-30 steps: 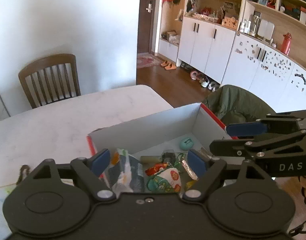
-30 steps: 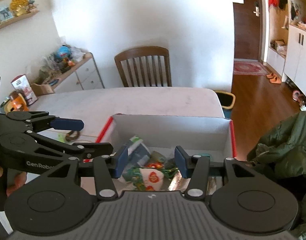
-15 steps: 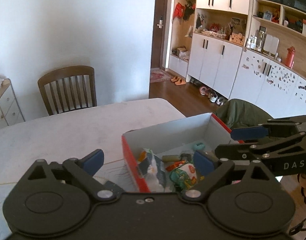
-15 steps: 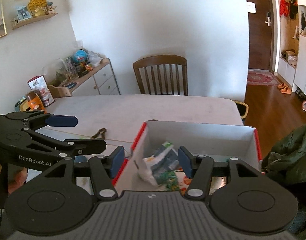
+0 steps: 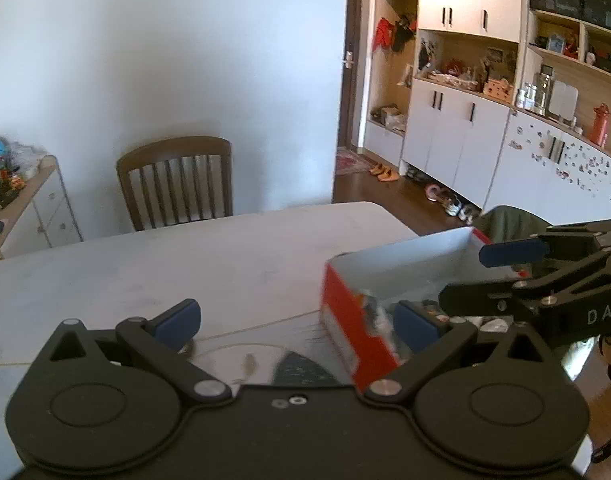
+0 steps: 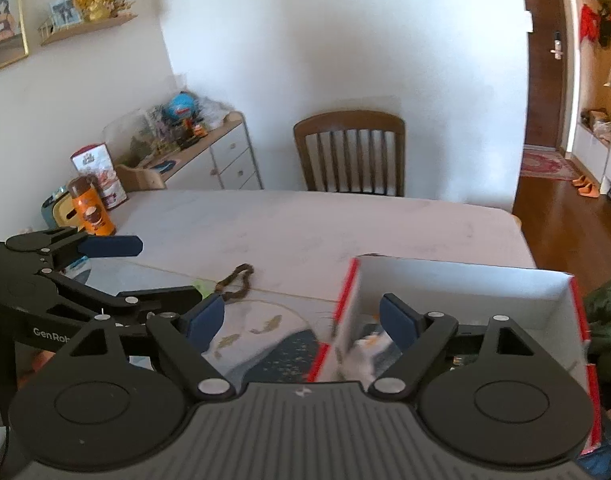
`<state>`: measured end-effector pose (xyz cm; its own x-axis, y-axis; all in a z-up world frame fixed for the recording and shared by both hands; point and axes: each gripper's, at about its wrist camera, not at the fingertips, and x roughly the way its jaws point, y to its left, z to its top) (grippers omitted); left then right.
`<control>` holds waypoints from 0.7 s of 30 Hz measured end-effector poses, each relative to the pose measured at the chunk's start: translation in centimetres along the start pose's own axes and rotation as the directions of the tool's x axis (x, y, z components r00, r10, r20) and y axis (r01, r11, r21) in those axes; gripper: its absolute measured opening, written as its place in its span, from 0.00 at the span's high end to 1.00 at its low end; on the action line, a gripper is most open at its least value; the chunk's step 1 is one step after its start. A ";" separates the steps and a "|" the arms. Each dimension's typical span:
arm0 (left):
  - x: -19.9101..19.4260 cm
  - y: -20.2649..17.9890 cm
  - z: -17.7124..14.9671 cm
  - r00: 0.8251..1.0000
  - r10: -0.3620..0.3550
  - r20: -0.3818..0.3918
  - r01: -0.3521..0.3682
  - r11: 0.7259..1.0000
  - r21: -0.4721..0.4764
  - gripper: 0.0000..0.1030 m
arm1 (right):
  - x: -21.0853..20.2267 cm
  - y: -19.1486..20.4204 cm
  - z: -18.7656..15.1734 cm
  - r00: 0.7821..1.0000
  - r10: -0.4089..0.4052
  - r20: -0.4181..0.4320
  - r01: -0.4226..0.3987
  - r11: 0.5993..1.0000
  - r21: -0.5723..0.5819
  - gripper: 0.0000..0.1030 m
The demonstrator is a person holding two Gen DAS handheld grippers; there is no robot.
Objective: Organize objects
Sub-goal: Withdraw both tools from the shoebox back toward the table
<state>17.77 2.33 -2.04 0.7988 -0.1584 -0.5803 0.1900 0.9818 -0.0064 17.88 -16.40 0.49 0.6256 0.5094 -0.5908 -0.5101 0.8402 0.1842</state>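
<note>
Blue-padded, both grippers hang wide open and empty: the left gripper point(image 5: 297, 322) and right gripper point(image 6: 303, 318) above the mat point(image 6: 265, 344). Box point(image 6: 457, 288) sits right; beads point(image 6: 235, 276) lie beyond. I'd descend squarely over the beads, closing slowly.

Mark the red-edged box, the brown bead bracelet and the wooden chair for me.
red-edged box point(image 6: 457, 284): right wrist view, inner white back wall.
brown bead bracelet point(image 6: 235, 276): right wrist view, middle of the strand.
wooden chair point(image 6: 349, 156): right wrist view, back slats.
</note>
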 end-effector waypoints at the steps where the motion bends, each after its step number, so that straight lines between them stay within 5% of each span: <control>1: 0.0 0.6 -0.2 1.000 0.007 0.001 -0.007 1.000 -0.007 0.01 | 0.4 0.4 0.1 1.000 0.004 -0.004 -0.004 1.000 -0.002 0.17; 21: 3.9 13.9 -5.5 0.996 0.045 -0.079 -0.056 0.990 -0.132 0.00 | 11.6 8.0 1.5 0.994 -0.023 -0.103 0.023 1.000 0.004 0.17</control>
<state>20.42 15.88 -8.87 0.7590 -0.1049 -0.6426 0.0683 0.9943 -0.0816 21.94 -3.51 -3.76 0.5727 0.4683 -0.6728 -0.4933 0.8524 0.1734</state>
